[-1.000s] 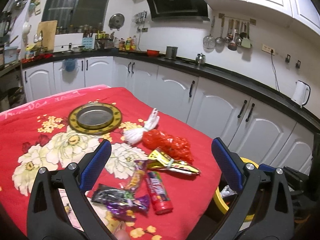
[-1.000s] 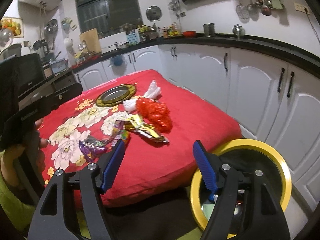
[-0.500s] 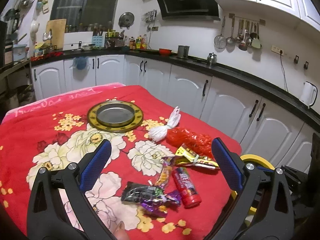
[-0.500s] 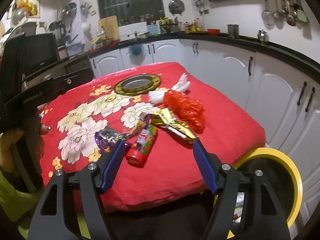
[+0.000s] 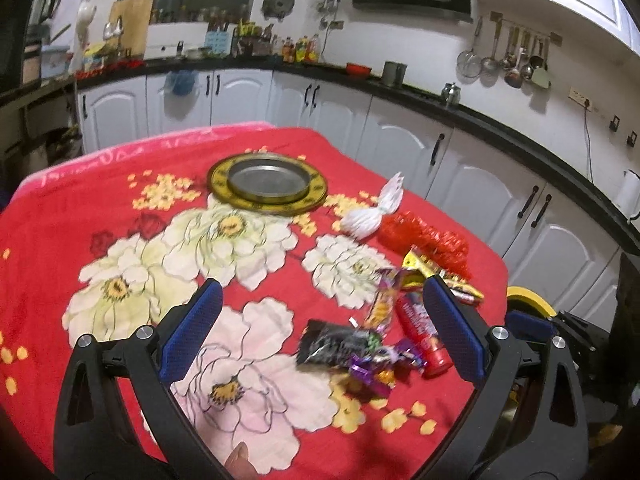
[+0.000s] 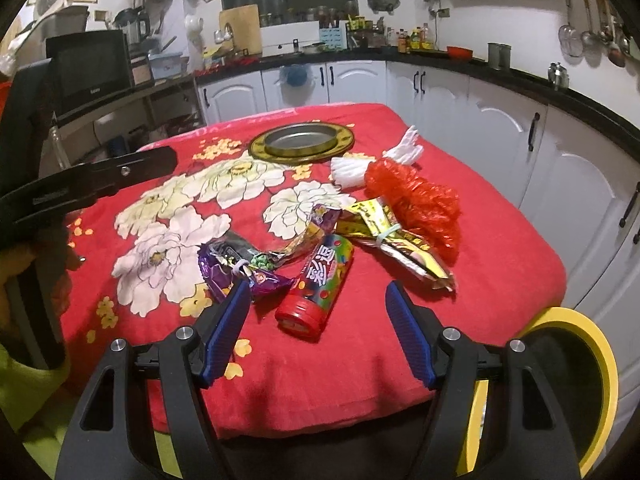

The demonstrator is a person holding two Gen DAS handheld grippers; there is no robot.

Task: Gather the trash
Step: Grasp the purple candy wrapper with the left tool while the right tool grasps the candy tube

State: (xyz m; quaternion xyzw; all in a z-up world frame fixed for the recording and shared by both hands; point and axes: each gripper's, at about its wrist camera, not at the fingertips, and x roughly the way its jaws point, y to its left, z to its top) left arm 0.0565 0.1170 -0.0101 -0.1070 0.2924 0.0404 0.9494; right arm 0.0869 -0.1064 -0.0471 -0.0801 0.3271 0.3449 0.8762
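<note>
A pile of trash lies on the red flowered cloth [image 6: 360, 360] near its right front corner. It holds a red candy tube [image 6: 326, 272], purple and black wrappers [image 6: 236, 268], a banded bundle of yellow wrappers [image 6: 396, 240], a crumpled red bag [image 6: 416, 200] and a white bag [image 6: 360, 164]. My right gripper [image 6: 318, 286] is open above the table's front edge, and the tube's red cap sits just ahead between its fingers, untouched. My left gripper [image 5: 320, 284] is open and empty over the cloth, with the tube [image 5: 420, 334] and wrappers [image 5: 348, 346] by its right finger.
A yellow-rimmed bin [image 6: 576, 380] stands on the floor at the table's right front corner, and its rim [image 5: 530, 304] shows in the left wrist view too. A round metal tray [image 6: 302, 144] sits at the back of the cloth. White cabinets [image 6: 500, 136] run behind and to the right.
Both grippers have swung left and slightly down toward the table. The right one has moved from over the bin to in front of the candy tube. Both stay open.
</note>
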